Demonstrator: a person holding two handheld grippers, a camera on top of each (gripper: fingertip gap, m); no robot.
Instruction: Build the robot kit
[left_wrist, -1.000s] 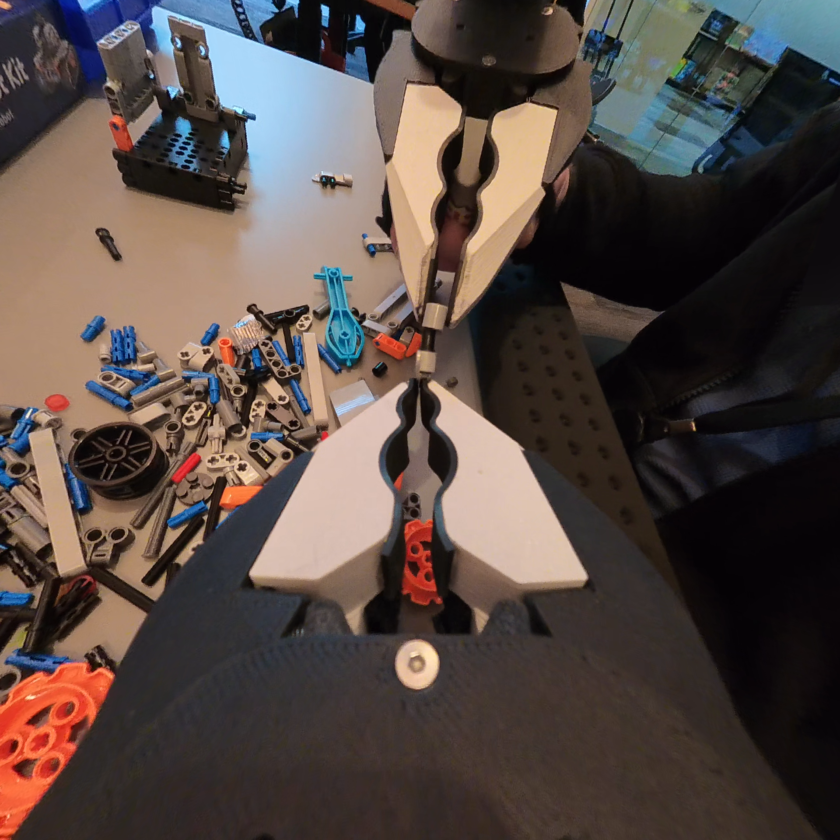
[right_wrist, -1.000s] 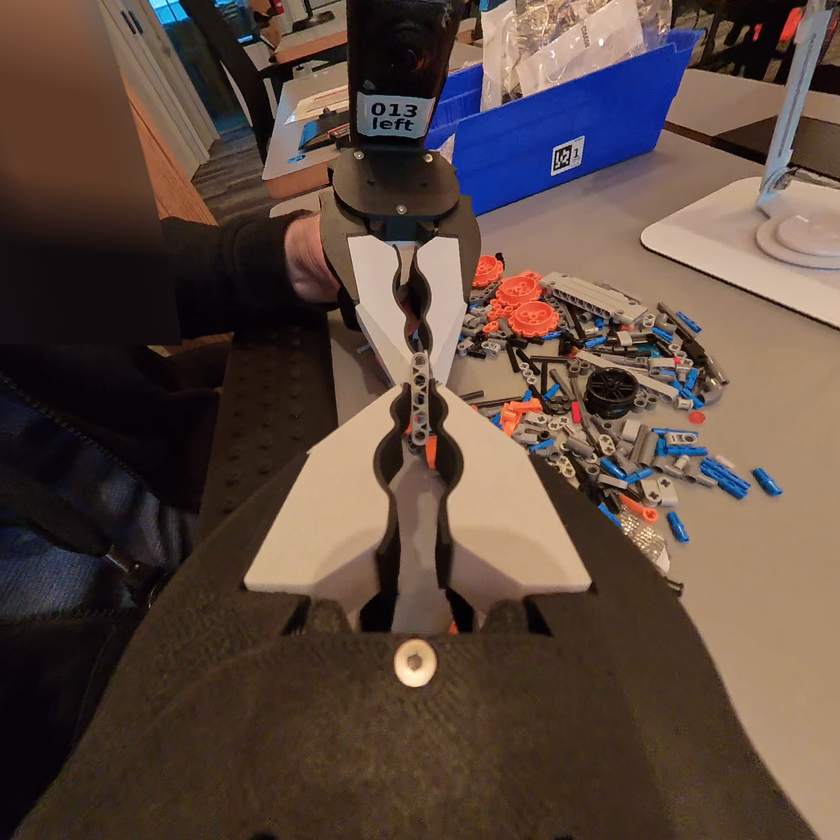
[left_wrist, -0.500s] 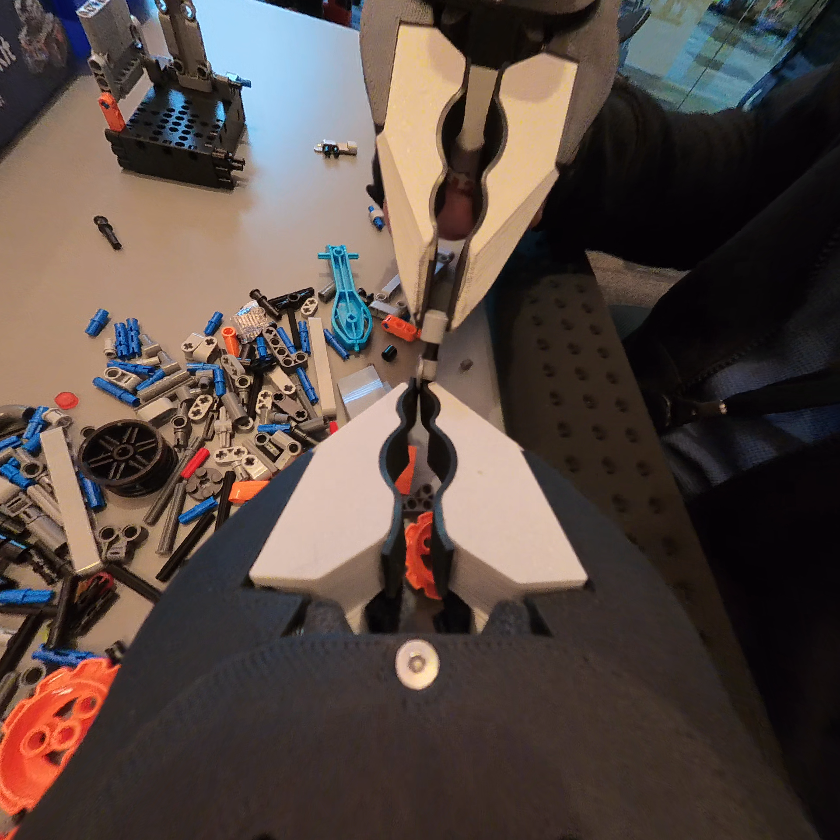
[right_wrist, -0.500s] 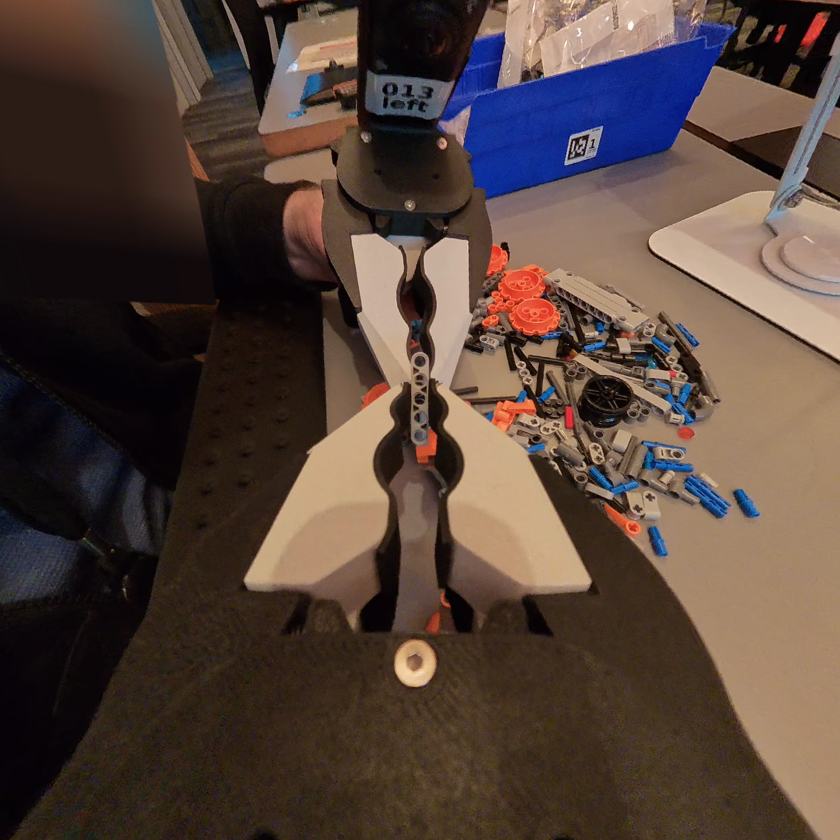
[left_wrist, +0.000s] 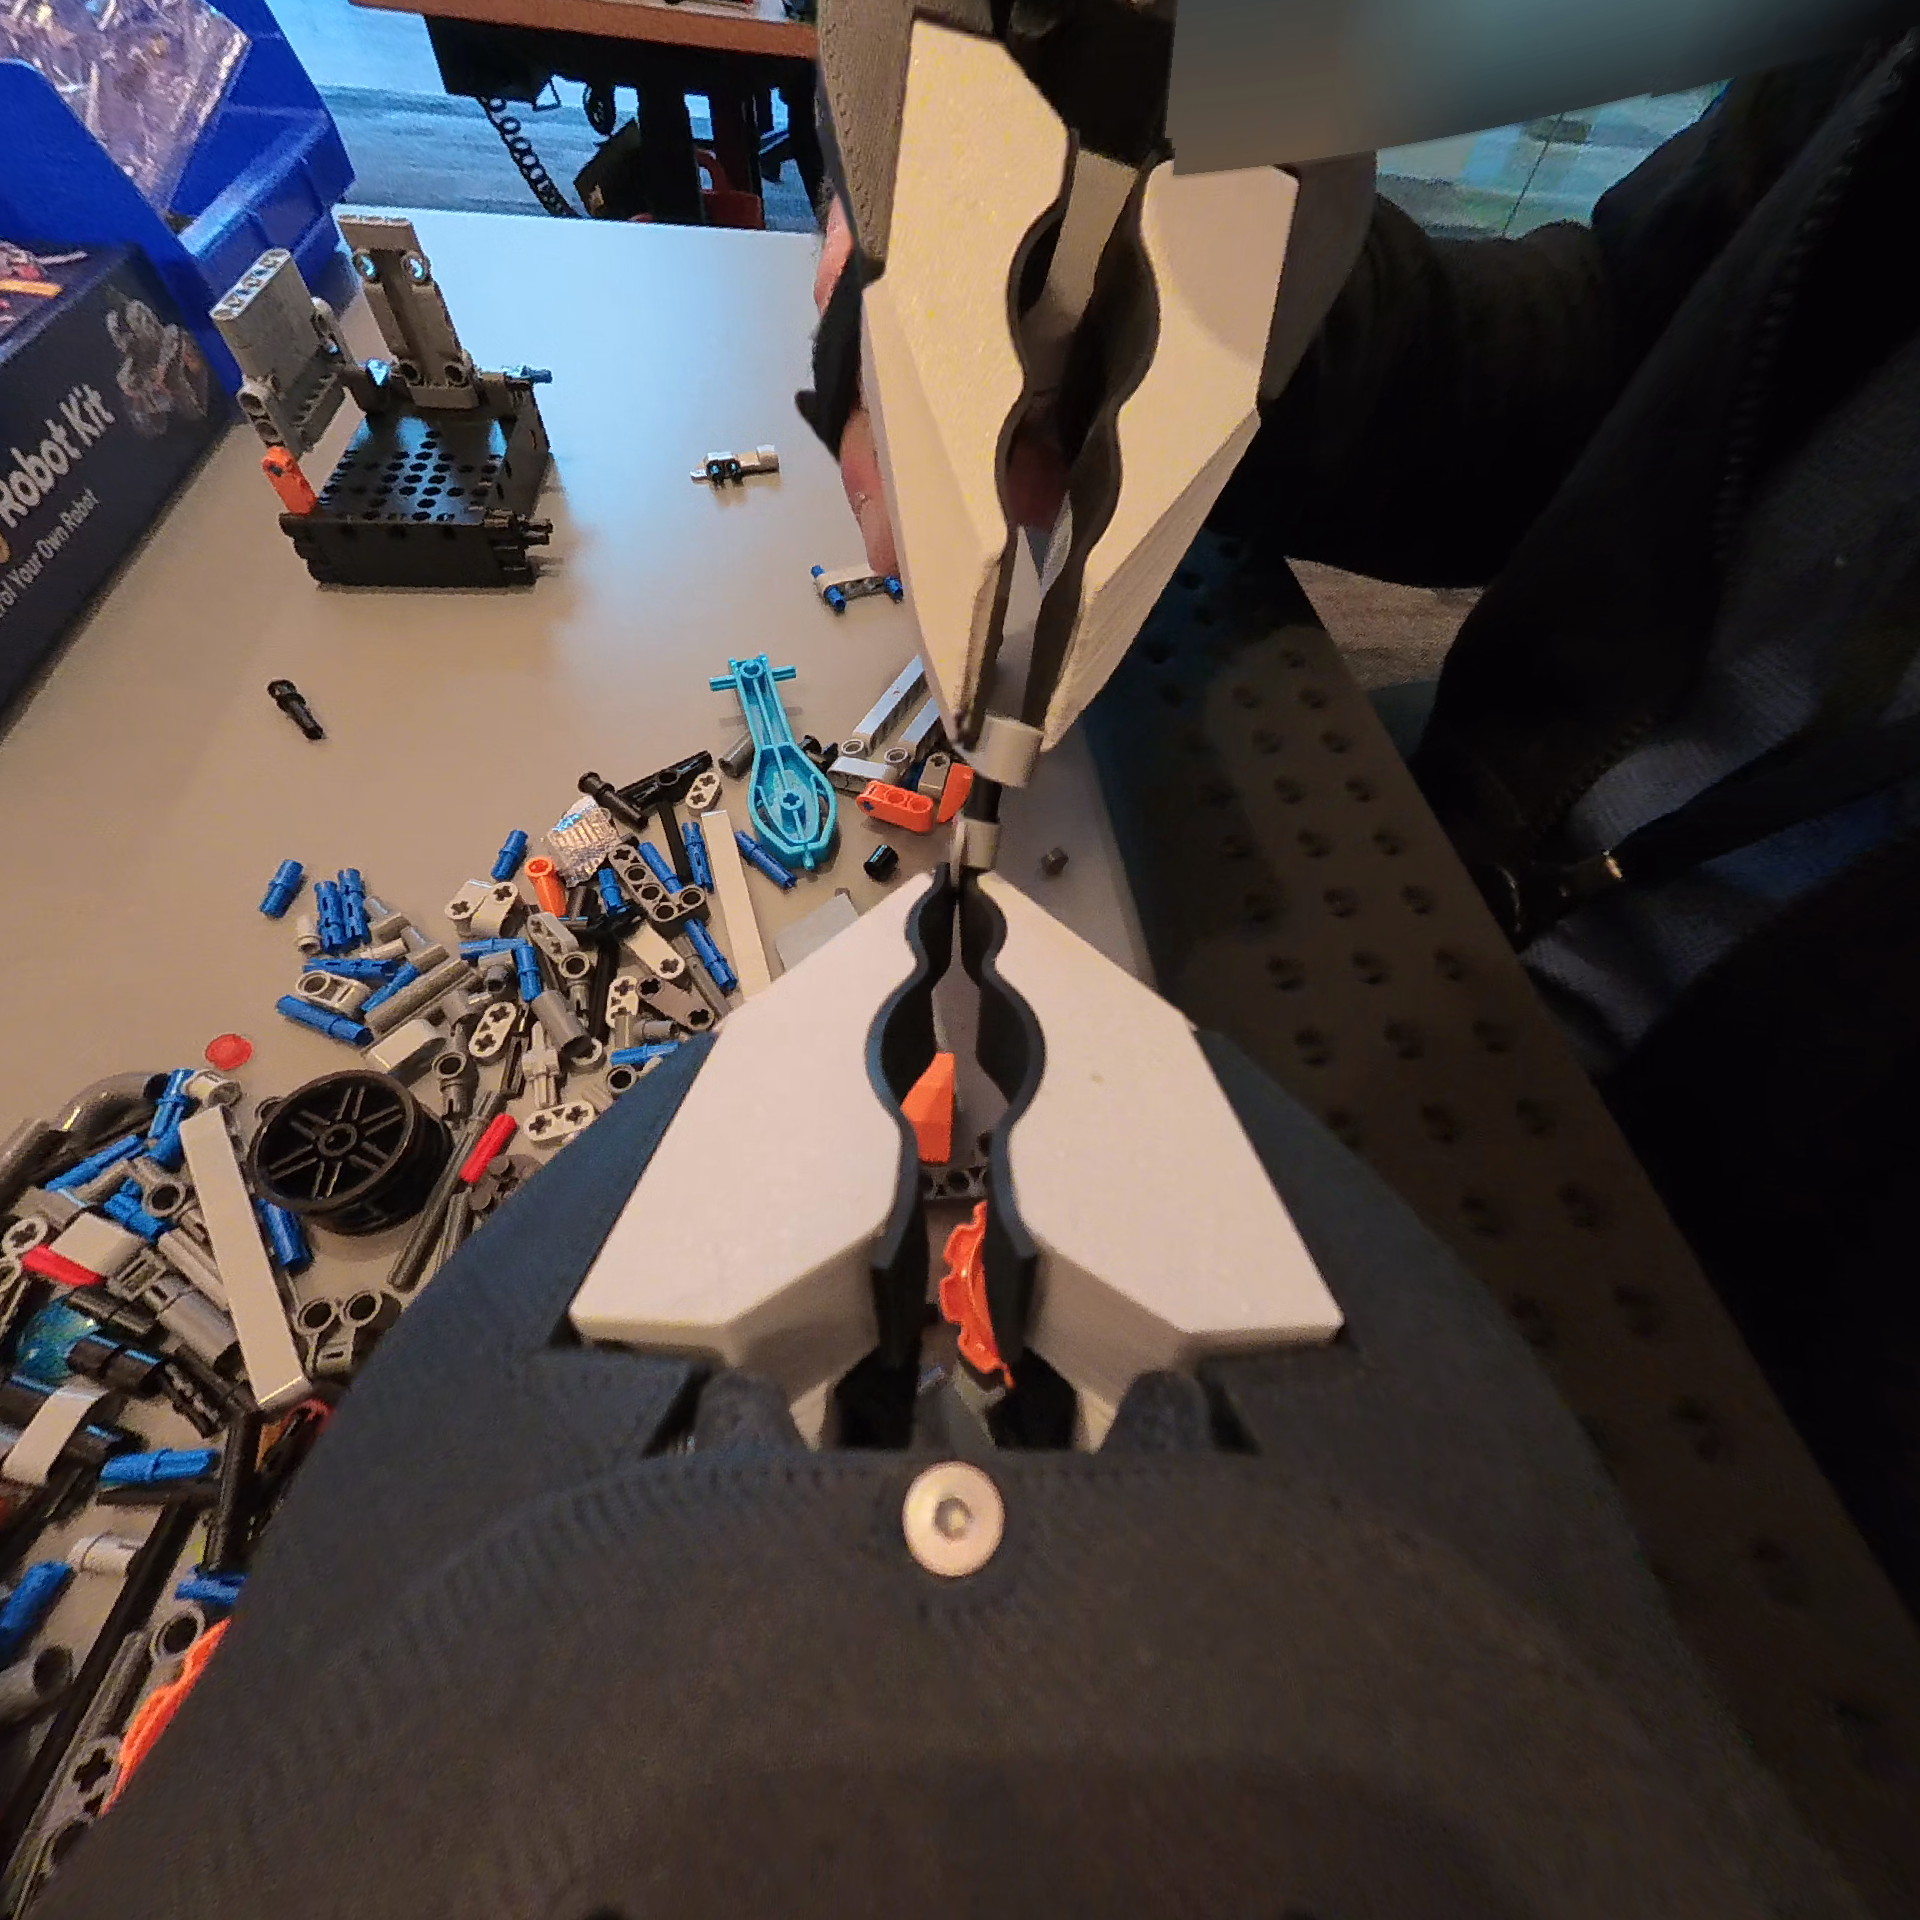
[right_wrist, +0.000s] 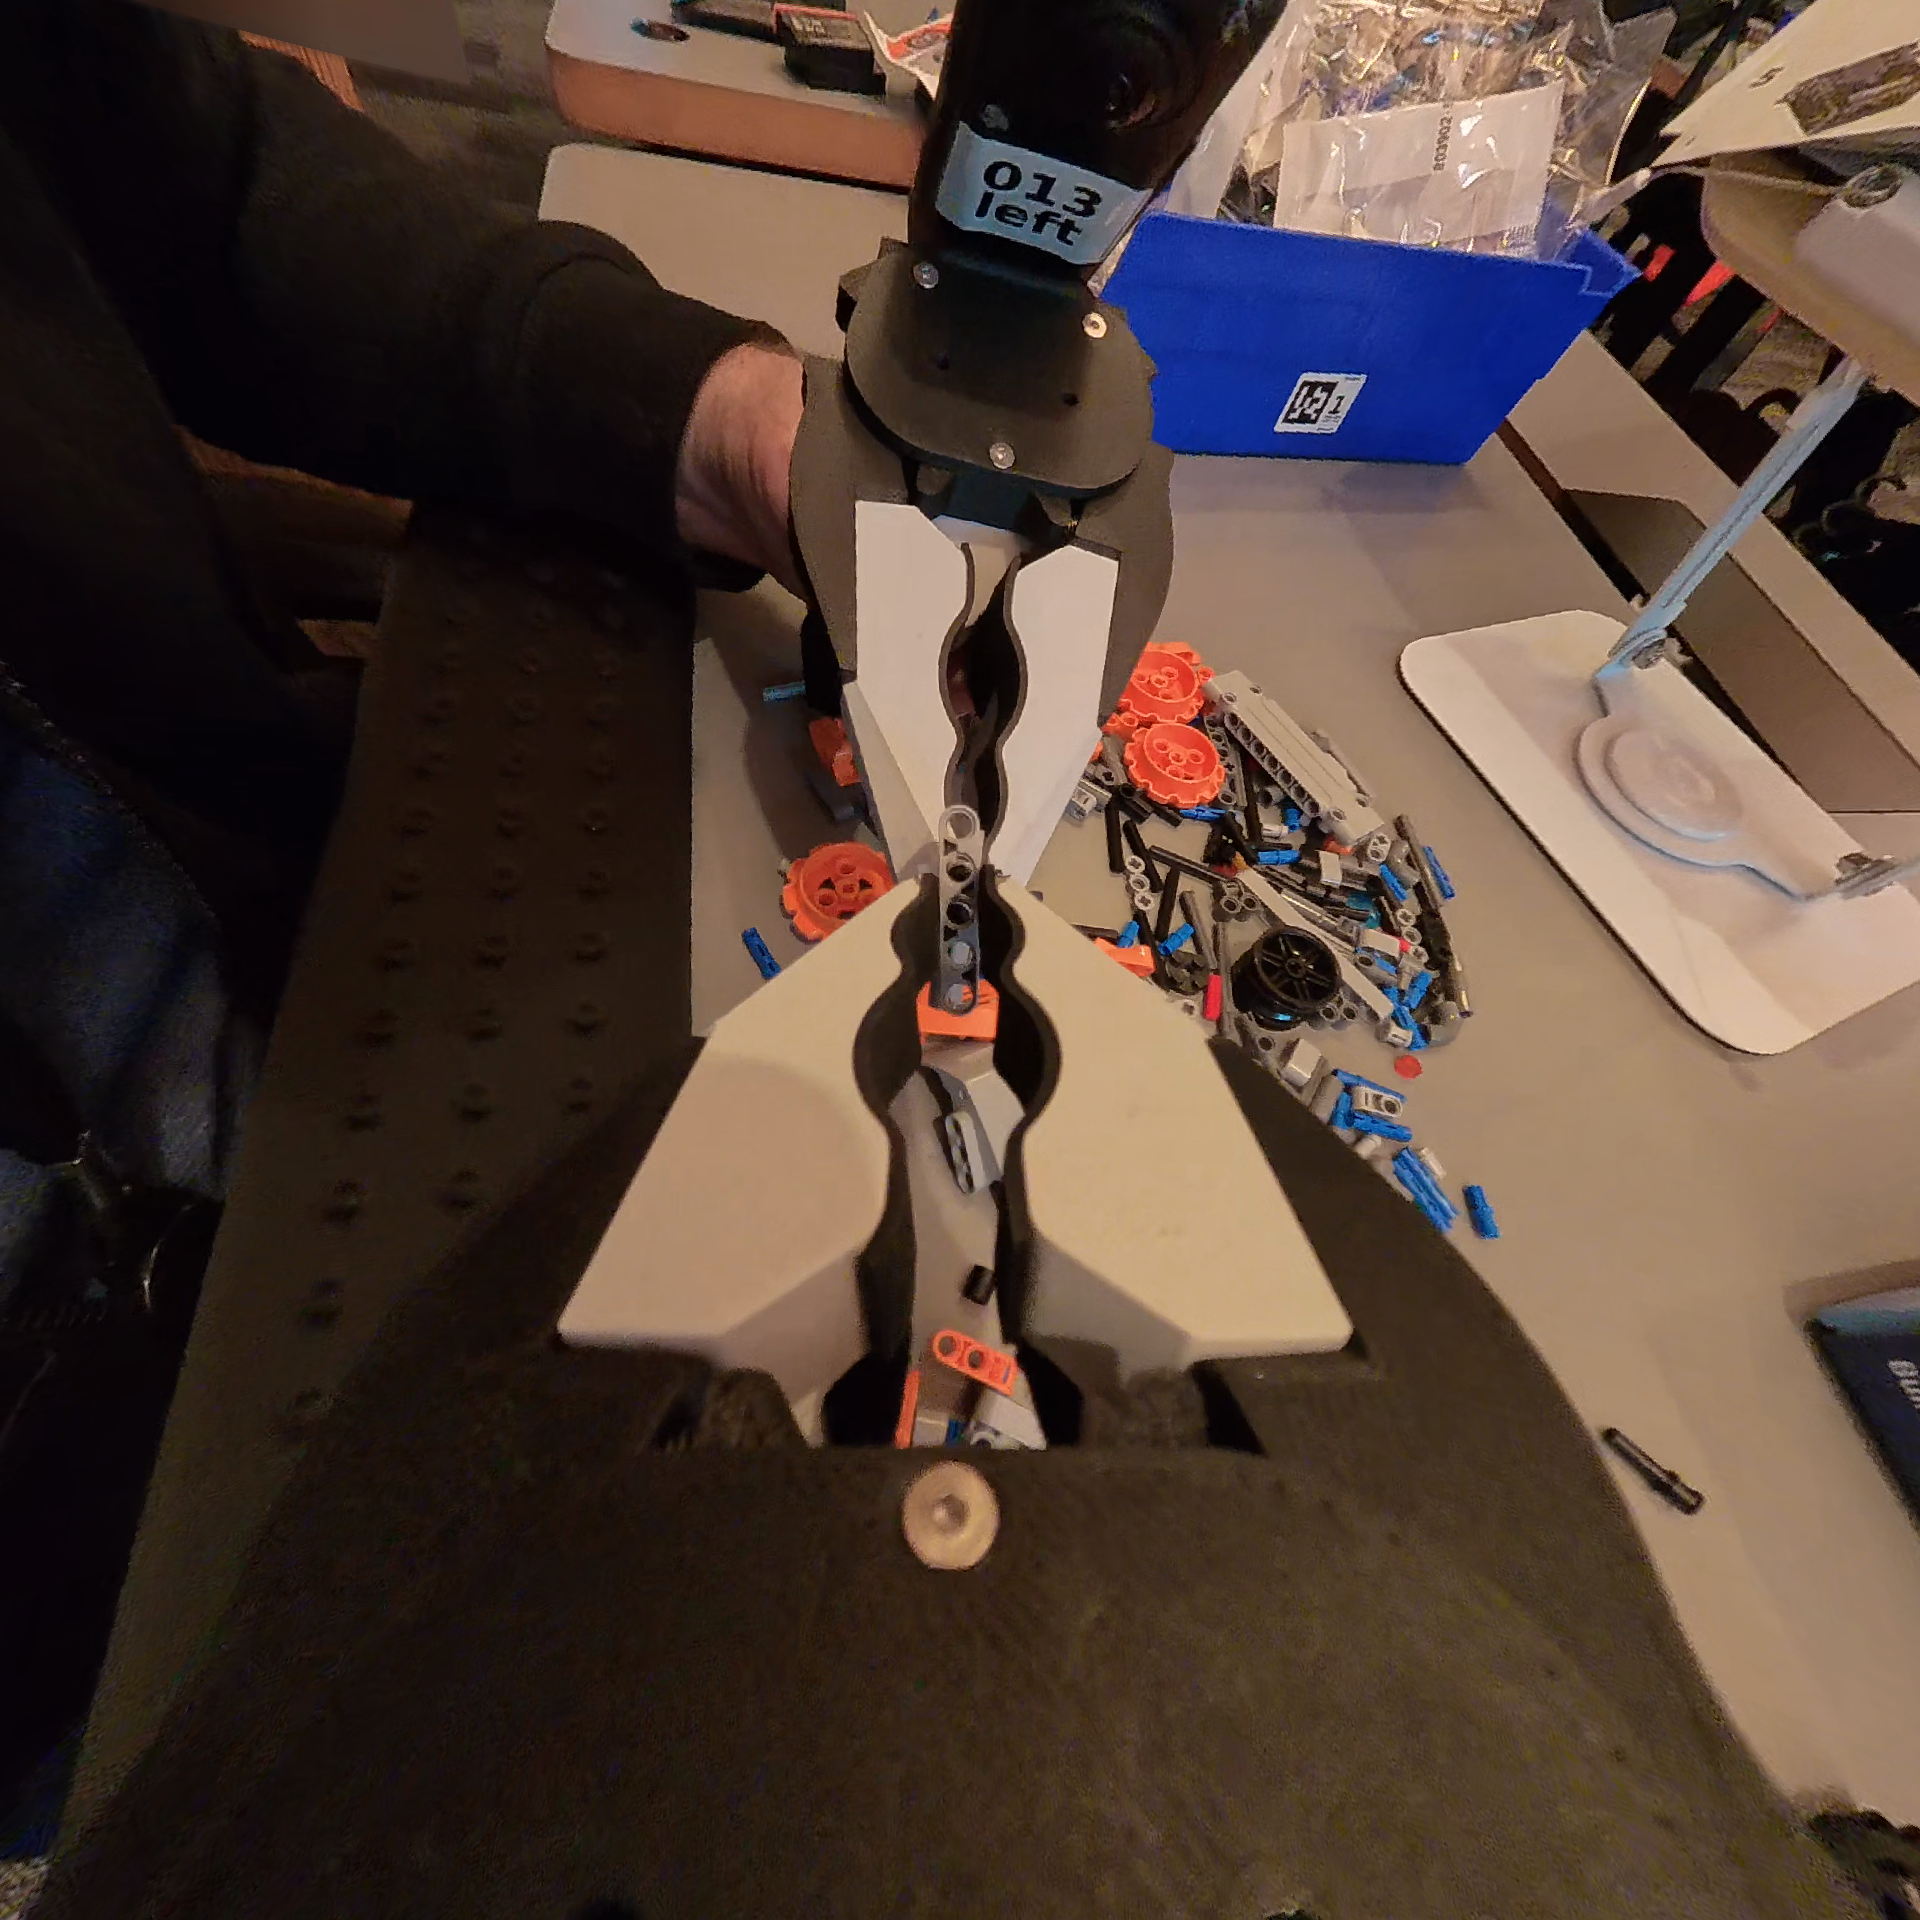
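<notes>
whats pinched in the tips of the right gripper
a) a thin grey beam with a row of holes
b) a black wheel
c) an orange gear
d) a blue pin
a: in the right wrist view the right gripper is shut on a thin grey beam with a row of holes, which stands up between its fingertips, while the black wheel lies in the pile on the table.

Both grippers have lifted higher over the table (left_wrist: 582, 644); more clutter shows.

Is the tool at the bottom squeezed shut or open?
Shut. In the left wrist view the left tool has its fingertips pinched together on a thin black axle with grey bushes.
</notes>
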